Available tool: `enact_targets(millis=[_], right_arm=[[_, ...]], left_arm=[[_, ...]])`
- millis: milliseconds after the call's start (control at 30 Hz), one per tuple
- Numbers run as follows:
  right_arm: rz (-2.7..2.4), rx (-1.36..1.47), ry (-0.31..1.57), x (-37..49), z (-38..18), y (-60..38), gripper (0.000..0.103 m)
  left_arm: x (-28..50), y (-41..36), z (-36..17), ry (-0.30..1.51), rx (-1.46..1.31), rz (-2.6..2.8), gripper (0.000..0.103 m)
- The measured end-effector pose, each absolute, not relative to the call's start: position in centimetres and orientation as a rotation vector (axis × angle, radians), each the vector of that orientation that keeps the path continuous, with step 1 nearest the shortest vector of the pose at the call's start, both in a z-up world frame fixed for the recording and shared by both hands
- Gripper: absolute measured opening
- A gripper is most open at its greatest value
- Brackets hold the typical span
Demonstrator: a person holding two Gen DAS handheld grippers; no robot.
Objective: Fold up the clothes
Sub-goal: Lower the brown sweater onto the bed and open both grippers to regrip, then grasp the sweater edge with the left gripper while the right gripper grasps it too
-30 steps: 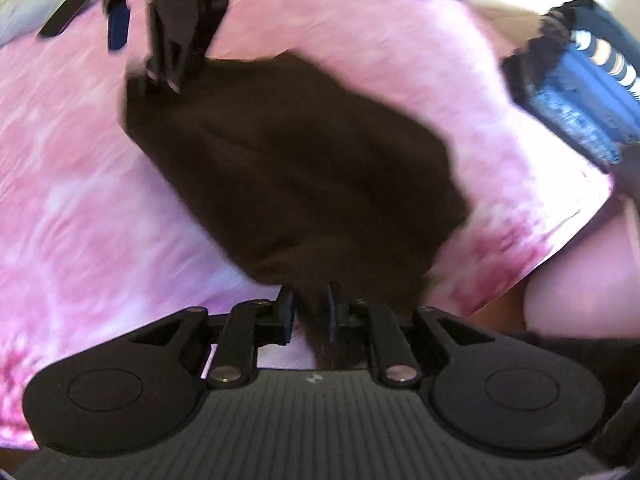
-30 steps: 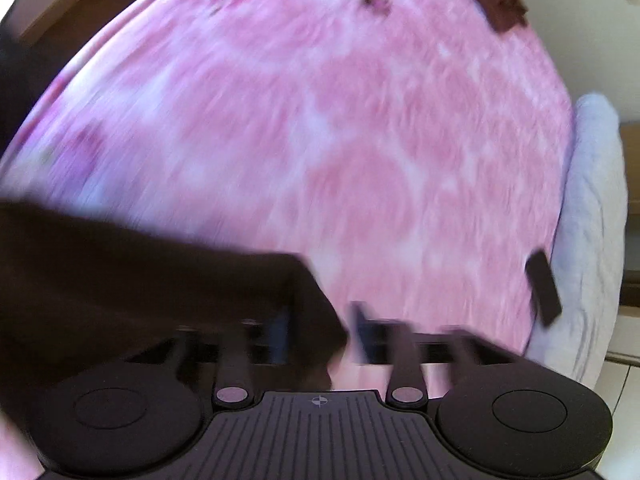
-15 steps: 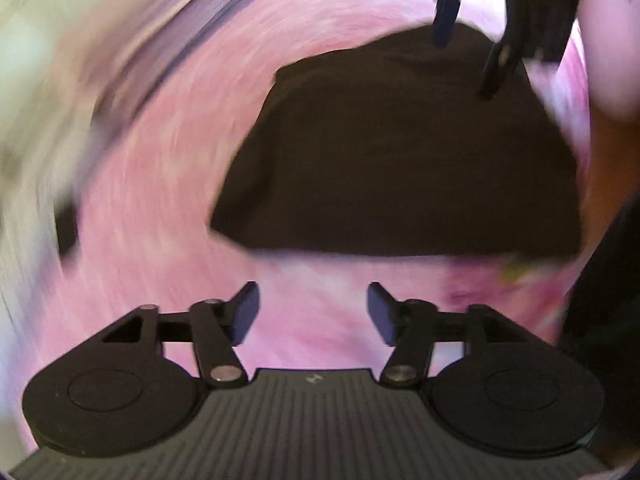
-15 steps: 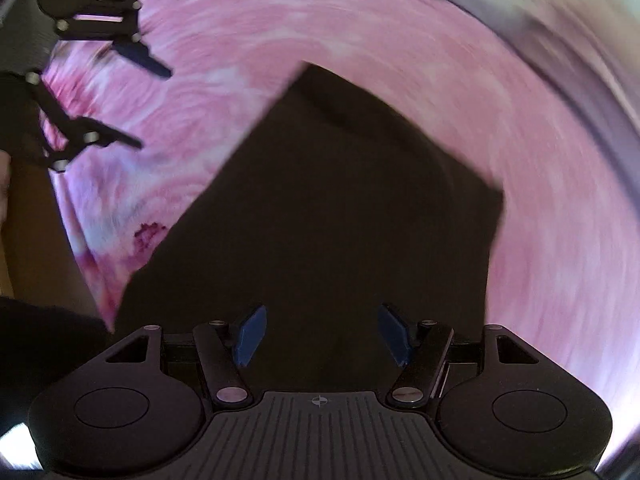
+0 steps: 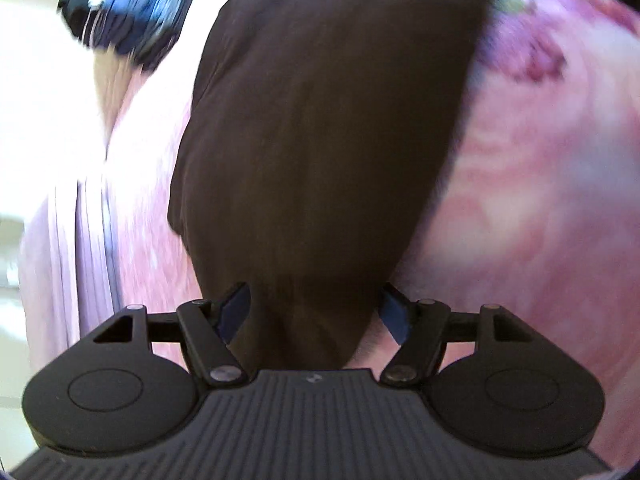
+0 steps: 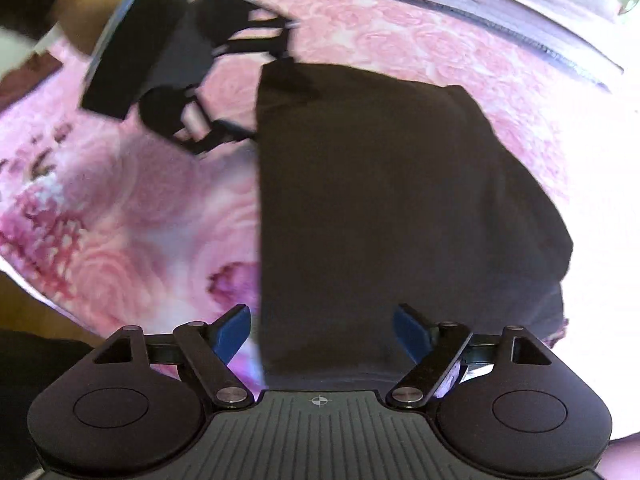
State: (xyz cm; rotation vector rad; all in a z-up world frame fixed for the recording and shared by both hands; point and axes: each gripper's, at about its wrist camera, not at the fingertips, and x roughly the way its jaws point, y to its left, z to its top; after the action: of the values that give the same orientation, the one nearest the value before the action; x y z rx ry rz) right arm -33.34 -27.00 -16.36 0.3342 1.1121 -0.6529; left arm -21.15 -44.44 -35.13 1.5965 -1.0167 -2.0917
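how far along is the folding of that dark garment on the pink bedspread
Done: the dark garment lies flat on the pink bedspread as a compact folded panel with a straight edge. In hand: nothing is gripped; the left tongs and right tongs are both opening, their pads clear of the cloth between them. Left: possibly another fold; a blue patterned pile sits beyond, its state unclear.

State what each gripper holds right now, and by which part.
Nothing is held. The left gripper straddles one end of the dark folded garment, jaws opening and not pressing it. The right gripper stands over the other end, jaws opening too.
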Motion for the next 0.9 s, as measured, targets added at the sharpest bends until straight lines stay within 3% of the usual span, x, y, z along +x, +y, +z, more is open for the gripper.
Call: enact_targets(millis=[167, 367, 400, 433, 467, 500, 533, 567, 633, 700, 900], right_arm=[[-0.754, 0.116, 1.216, -28.1, -20.2, -24.3, 0.081], [-0.877, -0.033, 1.288, -29.8, -21.7, -25.9, 0.078], [-0.884, -0.03, 1.283, -30.3, -21.5, -26.2, 0.048], [-0.891, -0.021, 1.276, -30.8, -21.2, -26.5, 0.027], [-0.897, -0.011, 1.269, -31.4, -21.0, -26.8, 0.025], [-0.912, -0.003, 1.256, -31.8, -20.3, -26.9, 0.016], [-0.929, 0.005, 1.242, -32.3, -19.5, -27.0, 0.016], [-0.939, 0.012, 1.238, -32.6, -18.9, -27.0, 0.016], [-0.943, 0.03, 1.241, -33.0, -18.7, -27.0, 0.015], [-0.935, 0.044, 1.251, -33.1, -19.0, -27.3, 0.014], [-0.913, 0.025, 1.246, -34.2, -15.2, -28.9, 0.01]], left_arm=[[-19.3, -45.4, -35.4, -1.006, 1.492, -2.177, 0.068], [-18.7, -43.7, -36.2, -1.135, 1.422, -2.15, 0.069], [-18.8, -43.5, -36.4, -1.169, 1.421, -2.143, 0.069], [-18.8, -43.4, -36.6, -1.204, 1.424, -2.137, 0.069], [-18.9, -43.4, -36.7, -1.23, 1.429, -2.131, 0.069], [-19.0, -43.5, -36.8, -1.241, 1.438, -2.126, 0.07], [-19.0, -43.7, -36.9, -1.245, 1.447, -2.12, 0.069], [-19.2, -43.8, -36.9, -1.236, 1.465, -2.114, 0.065], [-19.8, -44.2, -36.9, -1.193, 1.518, -2.105, 0.026], [-20.5, -44.7, -36.7, -1.142, 1.567, -2.102, 0.014], [-20.6, -45.5, -30.7, -1.013, 1.516, -2.117, 0.009]])
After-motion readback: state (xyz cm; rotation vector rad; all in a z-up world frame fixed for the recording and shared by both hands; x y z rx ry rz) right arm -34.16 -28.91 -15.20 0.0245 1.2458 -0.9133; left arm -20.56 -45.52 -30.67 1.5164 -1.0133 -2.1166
